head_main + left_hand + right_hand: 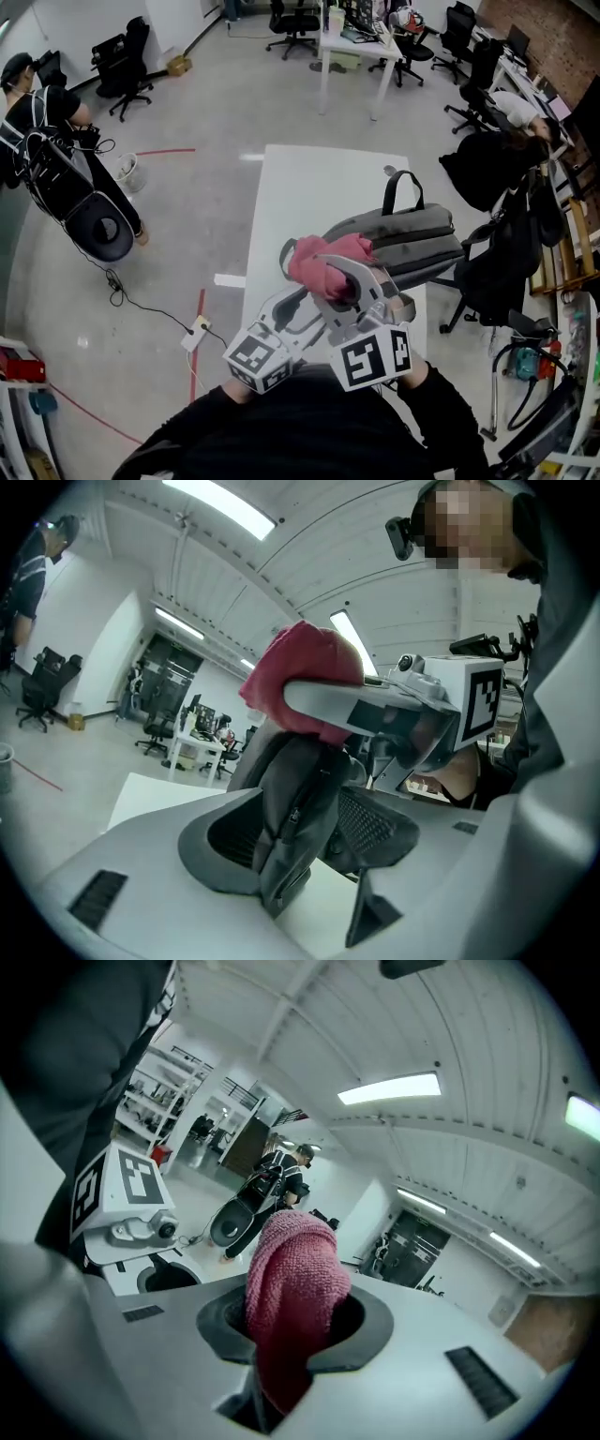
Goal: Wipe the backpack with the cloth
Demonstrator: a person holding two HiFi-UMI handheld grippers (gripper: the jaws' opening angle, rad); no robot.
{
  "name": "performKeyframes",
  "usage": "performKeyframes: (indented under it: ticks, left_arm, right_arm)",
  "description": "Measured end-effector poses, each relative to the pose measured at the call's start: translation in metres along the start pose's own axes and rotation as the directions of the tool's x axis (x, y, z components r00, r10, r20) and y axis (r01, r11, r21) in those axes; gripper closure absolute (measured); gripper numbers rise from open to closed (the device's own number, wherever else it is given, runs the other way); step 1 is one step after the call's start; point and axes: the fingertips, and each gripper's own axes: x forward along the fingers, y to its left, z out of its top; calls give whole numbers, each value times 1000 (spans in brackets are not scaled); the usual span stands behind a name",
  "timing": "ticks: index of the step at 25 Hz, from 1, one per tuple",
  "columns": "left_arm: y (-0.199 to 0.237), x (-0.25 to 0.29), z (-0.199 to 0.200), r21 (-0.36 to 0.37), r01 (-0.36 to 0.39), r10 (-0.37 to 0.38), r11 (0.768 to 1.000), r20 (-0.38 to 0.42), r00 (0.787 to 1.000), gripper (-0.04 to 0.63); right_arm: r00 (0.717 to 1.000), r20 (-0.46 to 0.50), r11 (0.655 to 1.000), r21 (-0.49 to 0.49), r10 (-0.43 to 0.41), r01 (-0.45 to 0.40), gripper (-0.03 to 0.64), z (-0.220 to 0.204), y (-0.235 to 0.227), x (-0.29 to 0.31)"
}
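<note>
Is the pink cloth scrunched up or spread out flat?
Scrunched up: the cloth hangs as a bunched wad, pinched by the right gripper.

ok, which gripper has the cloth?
The right gripper, fingers shut on the pink cloth; the left gripper clamps the grey backpack instead.

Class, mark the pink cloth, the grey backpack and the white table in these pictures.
cloth (291, 1288), right gripper view, its bunched middle.
backpack (403, 234), head view, its grey side panel.
table (309, 187), head view, its bare top.
</note>
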Motion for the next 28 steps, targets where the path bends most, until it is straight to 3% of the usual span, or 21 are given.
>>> performKeyframes:
  ticks: [3,7,9,12,14,17,20,22,25,28]
  left_arm:
    - [-8,2,-4,2,-21,21,1000,-5,1000,336]
    - [-16,7,-9,11,-38,38,999,-21,999,336]
    - [-21,10,-11,15,-48,48,999,-28,998,336]
    - [-27,15,-14,23,-68,69,997,-41,997,336]
    - [-31,16,-18,25,-75,76,997,-56,996,336]
    - [-33,17,-23,29,-75,77,997,-81,994,336]
    - [-37,21,-25,36,-71,74,997,-93,993,336]
    - [-37,23,-26,38,-69,72,997,-94,993,336]
    - [-33,23,-26,32,-72,74,997,-91,993,336]
    - [-30,22,-26,29,-75,77,997,-85,993,336]
  right_arm:
    - [1000,0,999,-41,3,-3,525,-7,-4,-2]
    - [1000,-11,1000,7,-29,29,524,-33,-35,-14]
    - [997,-2,995,68,-76,76,523,-52,-65,-24]
    - [977,-36,966,143,-210,213,524,-85,-127,-52]
    - [944,-124,928,185,-305,324,524,-114,-165,-84]
    - [885,-206,829,311,-418,464,523,-160,-205,-127]
    - [852,-235,729,441,-468,523,525,-192,-223,-157]
    - [847,-231,706,473,-478,527,523,-195,-221,-162]
    - [865,-192,737,459,-463,496,523,-173,-204,-148]
    - [915,-98,855,329,-391,401,523,-122,-169,-115]
